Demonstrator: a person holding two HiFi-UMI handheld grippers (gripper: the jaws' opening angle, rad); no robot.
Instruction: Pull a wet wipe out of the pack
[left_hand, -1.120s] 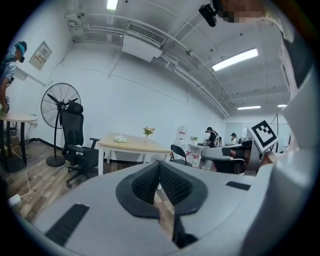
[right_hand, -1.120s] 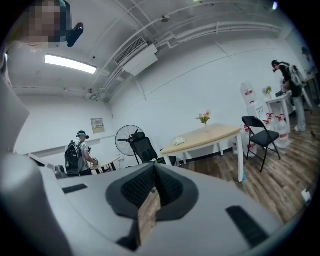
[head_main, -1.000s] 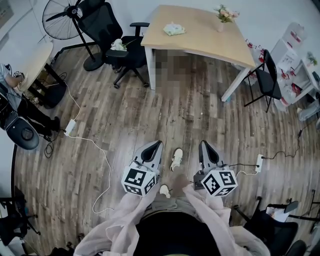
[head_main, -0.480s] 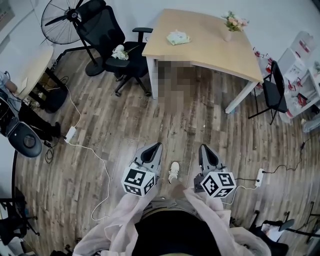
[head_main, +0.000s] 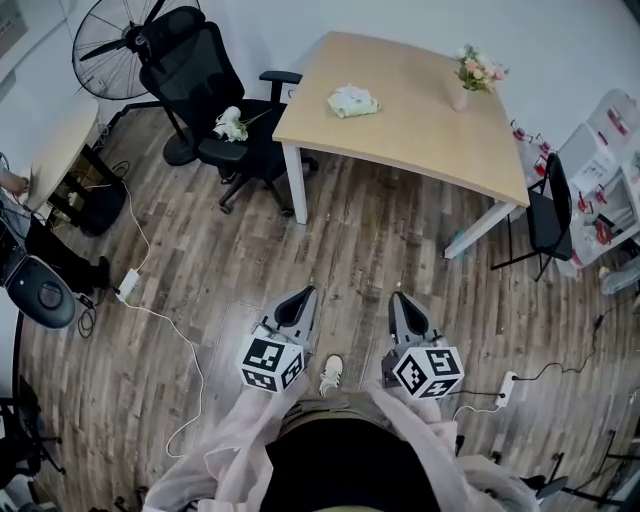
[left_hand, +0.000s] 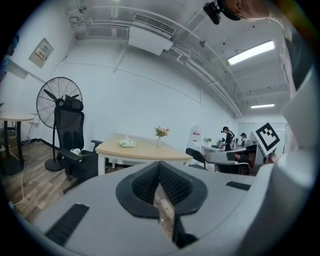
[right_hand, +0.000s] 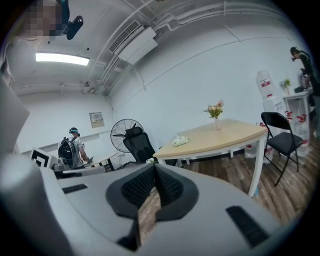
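The soft, pale-green pack (head_main: 352, 101) lay on the smooth wooden table (head_main: 420, 130) at twelve o'clock, well apart from both grippers, its opening too small to see. The left gripper (head_main: 303, 295) and right gripper (head_main: 398, 300) had their ribbed black jaws pressed together on nothing.

Wooden table (head_main: 410, 135) bears a wipe pack (head_main: 353, 101) and flower vase (head_main: 461, 97).
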